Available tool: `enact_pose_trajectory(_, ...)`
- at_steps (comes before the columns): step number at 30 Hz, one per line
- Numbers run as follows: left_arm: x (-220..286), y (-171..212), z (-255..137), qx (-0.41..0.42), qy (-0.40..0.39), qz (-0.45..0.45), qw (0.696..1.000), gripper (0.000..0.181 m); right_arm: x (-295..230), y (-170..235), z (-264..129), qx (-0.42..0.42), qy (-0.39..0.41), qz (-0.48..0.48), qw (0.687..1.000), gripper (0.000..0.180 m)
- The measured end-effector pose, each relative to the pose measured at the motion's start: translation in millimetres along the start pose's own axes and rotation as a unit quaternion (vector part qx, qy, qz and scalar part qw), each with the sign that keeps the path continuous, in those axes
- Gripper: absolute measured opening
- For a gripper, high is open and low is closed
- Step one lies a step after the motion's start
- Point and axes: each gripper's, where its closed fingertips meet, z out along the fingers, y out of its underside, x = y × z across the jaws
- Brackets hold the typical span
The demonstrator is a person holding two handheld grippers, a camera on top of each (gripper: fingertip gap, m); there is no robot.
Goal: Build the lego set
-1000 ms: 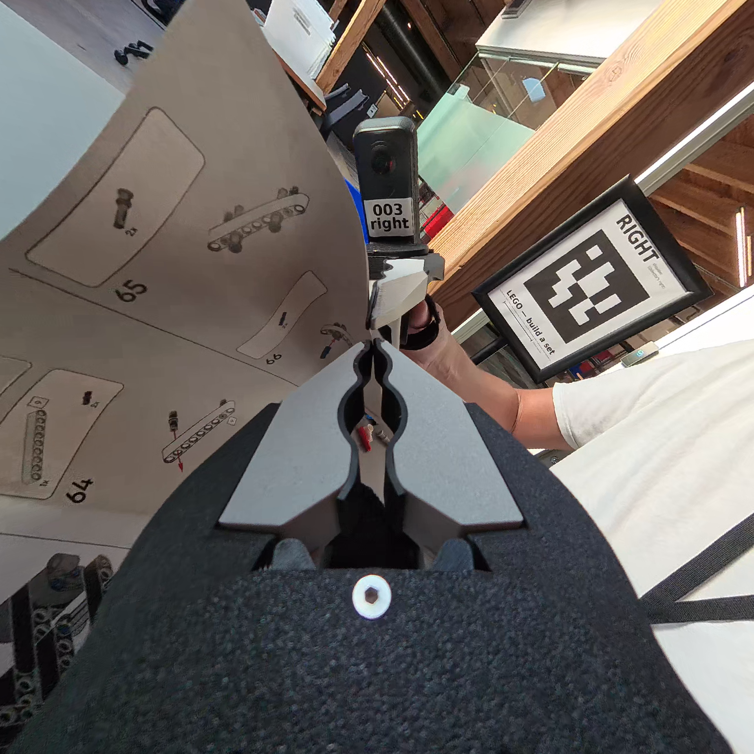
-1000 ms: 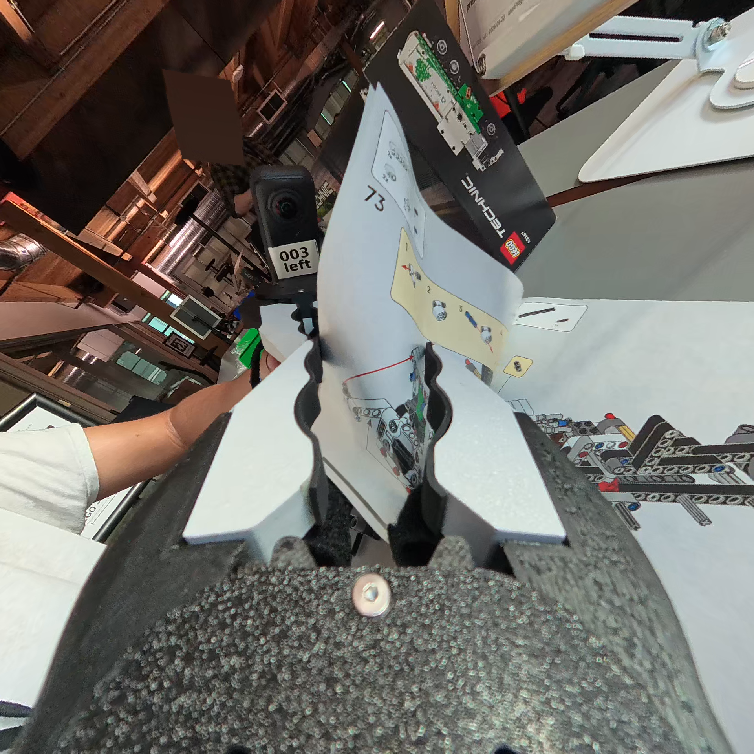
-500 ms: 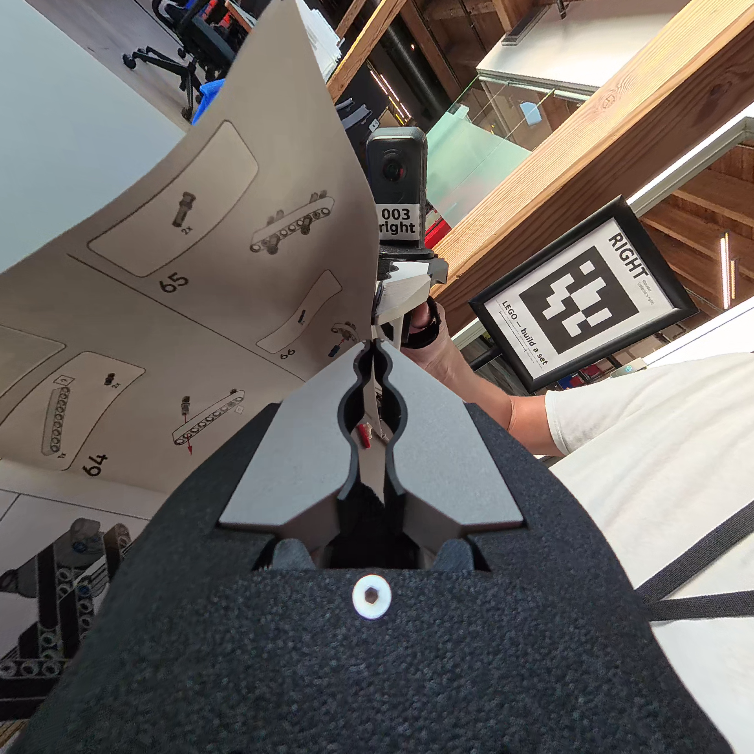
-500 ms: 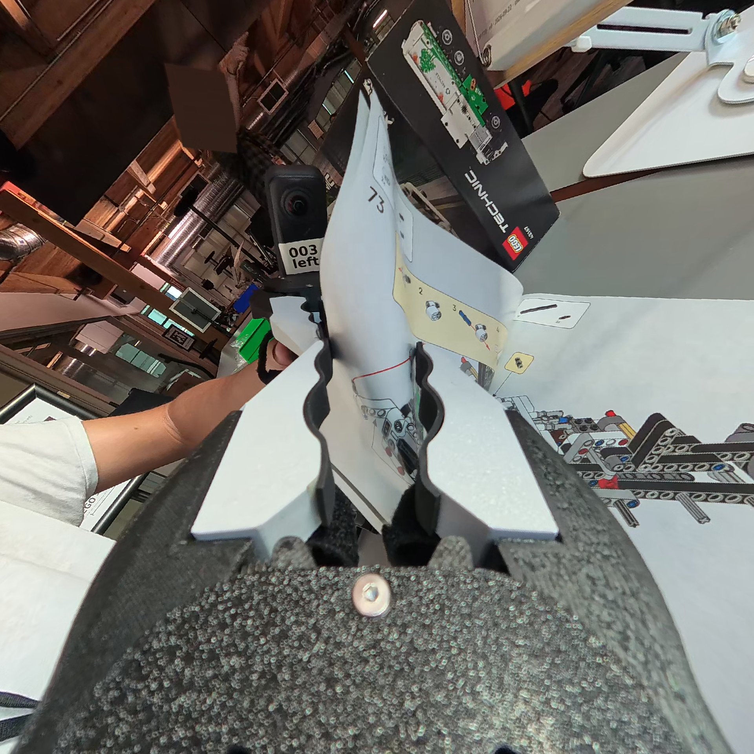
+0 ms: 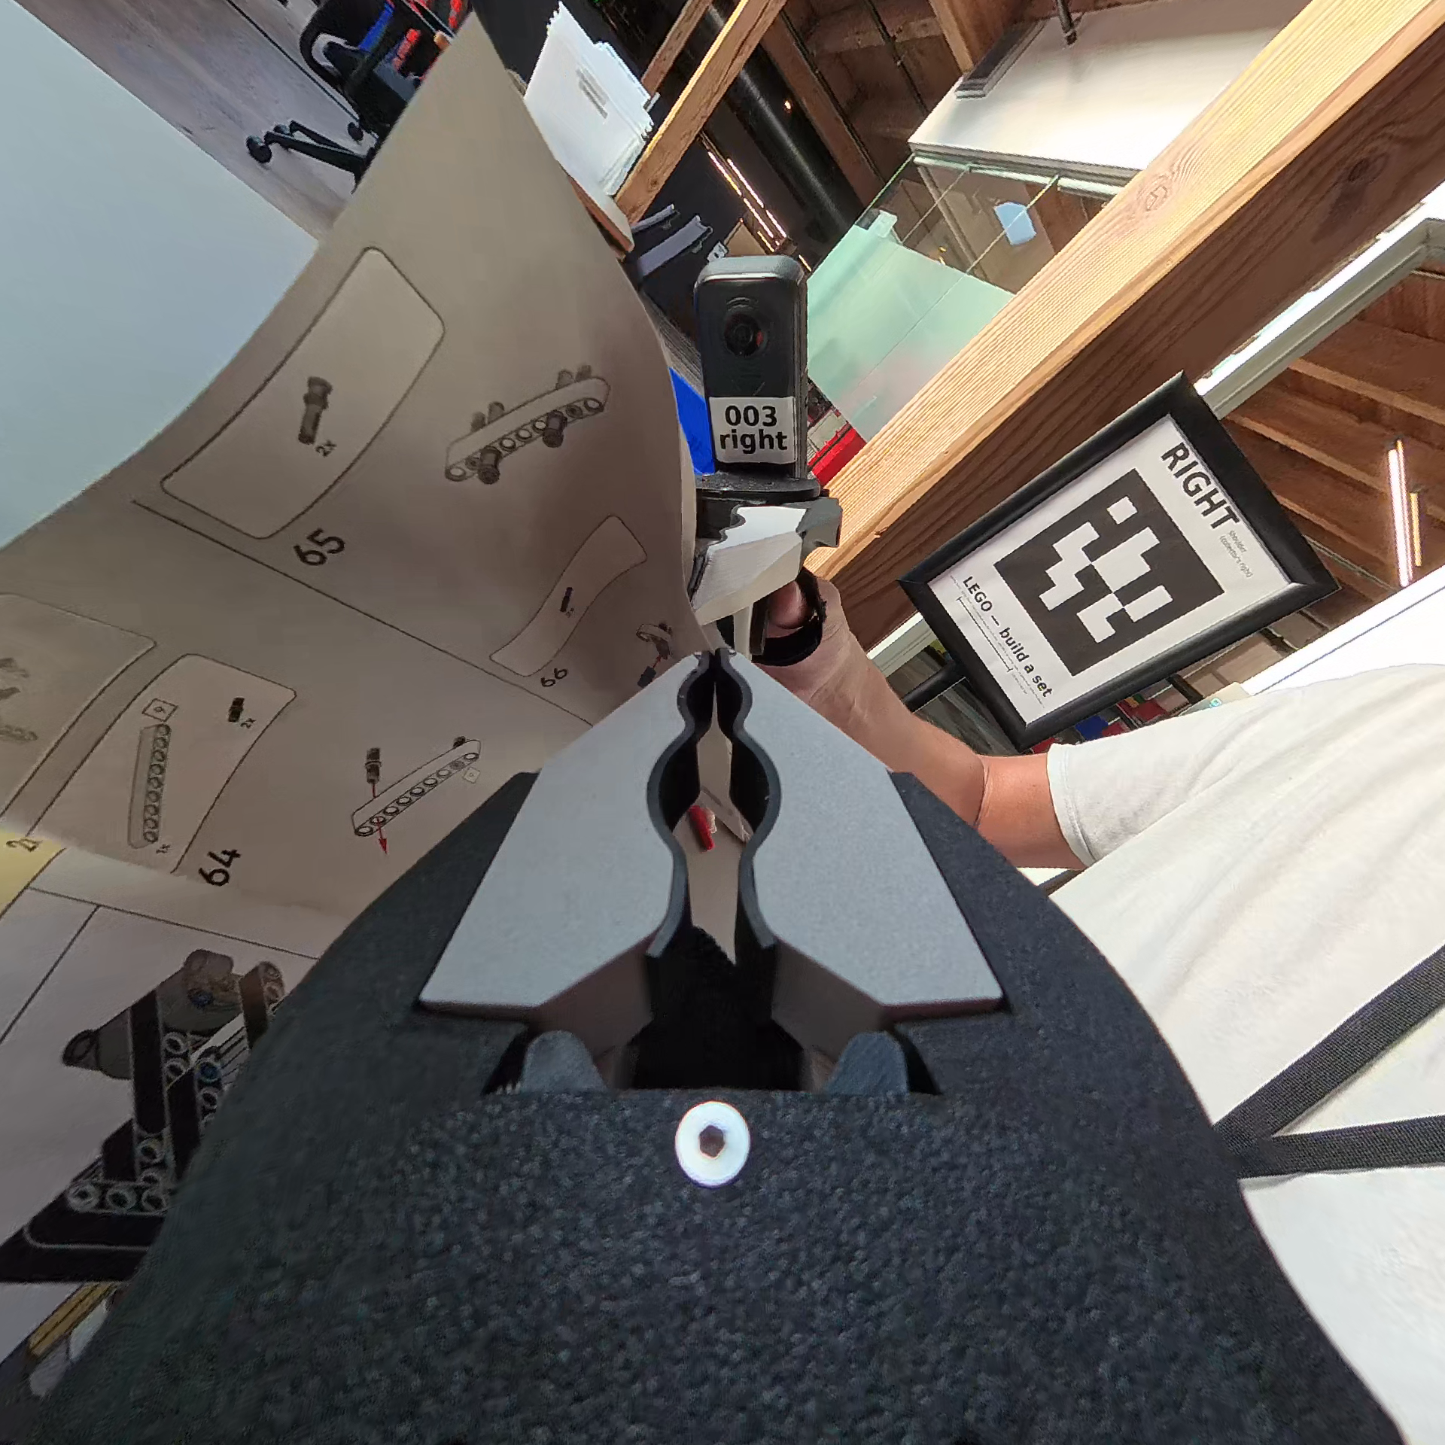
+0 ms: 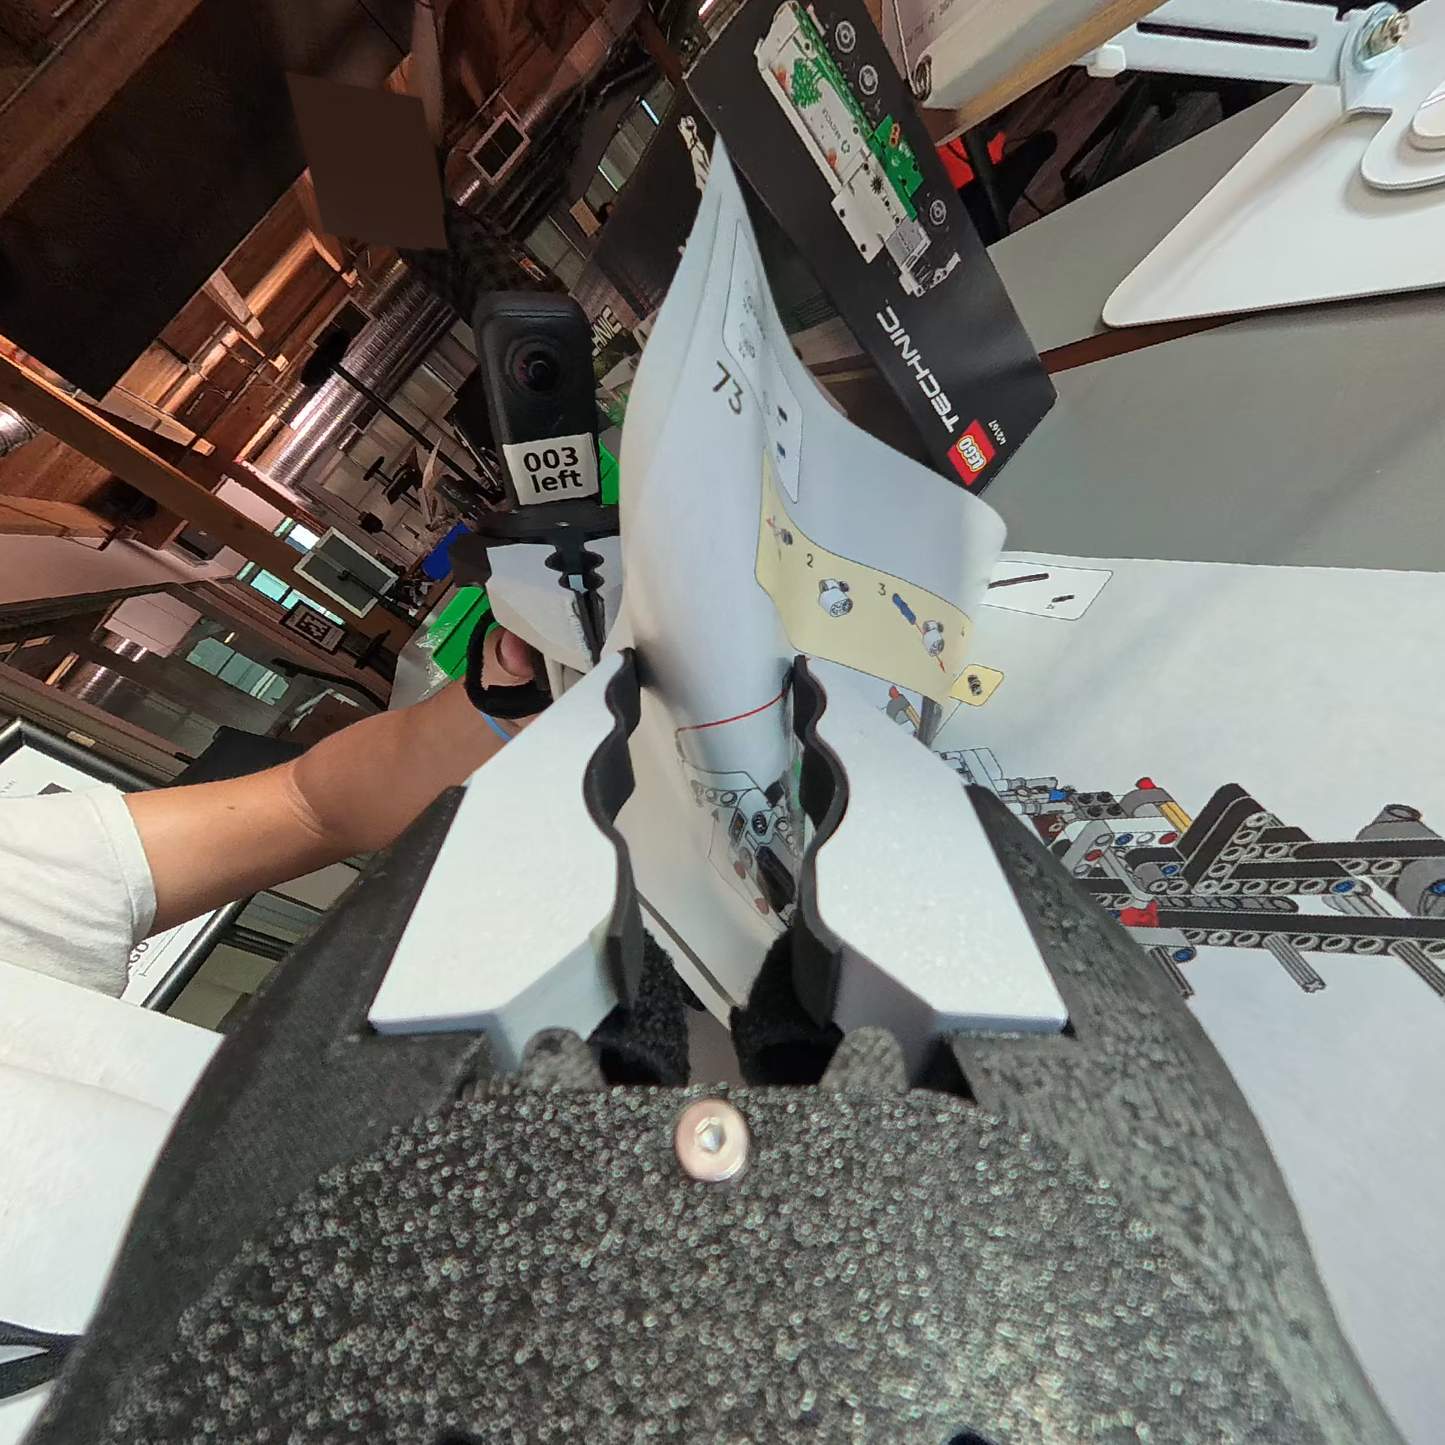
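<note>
The Lego instruction booklet lies open on the white table, with one page (image 5: pixel 391 547) lifted and curved upright. My left gripper (image 5: pixel 713 665) is shut on that page's edge, with the paper pinched at the tips. It also shows in the right wrist view (image 6: pixel 582 618), closed on the paper. My right gripper (image 6: pixel 711 672) is open, its jaws apart with a lifted page (image 6: pixel 704 508) standing between them. In the left wrist view the right gripper (image 5: pixel 747 571) is just behind the page's edge, facing mine. No loose Lego parts are in view.
The black Lego box (image 6: pixel 876 234) stands behind the booklet. The flat booklet page (image 6: pixel 1251 860) lies to the right. A white stand base (image 6: pixel 1290 195) is at the far right. A framed marker sign (image 5: pixel 1110 563) and the person's arm (image 5: pixel 899 735) are beside the grippers. Left and right tips are no more than a few centimetres apart.
The right gripper's jaws have narrowed around the standing page. The lifted page has swung more upright and the two grippers have drawn a little closer. The left gripper stays shut on the page.
</note>
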Motion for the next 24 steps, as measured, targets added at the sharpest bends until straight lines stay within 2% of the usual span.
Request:
enact_pose_trajectory(4,-4,-5,-3,0.013,-0.007,-0.006,1.0,0.0,-9,2,1,-0.01,-0.016,-0.022,1.0,0.048)
enact_pose_trajectory(10,0,-8,3,0.024,0.022,-0.039,0.999,0.0,-5,11,4,-0.037,0.005,-0.053,0.998,0.059)
enact_pose_trajectory(19,-2,-6,6,0.017,0.026,-0.046,0.998,0.0,-2,8,0,-0.033,0.01,-0.053,0.998,0.038)
enact_pose_trajectory(22,-4,-5,2,0.017,0.018,-0.046,0.999,0.0,-2,7,-1,-0.031,0.014,-0.057,0.998,0.036)
enact_pose_trajectory(24,-9,-6,0,0.022,0.005,-0.047,0.999,0.0,-3,2,-2,-0.017,0.018,-0.068,0.997,0.04)
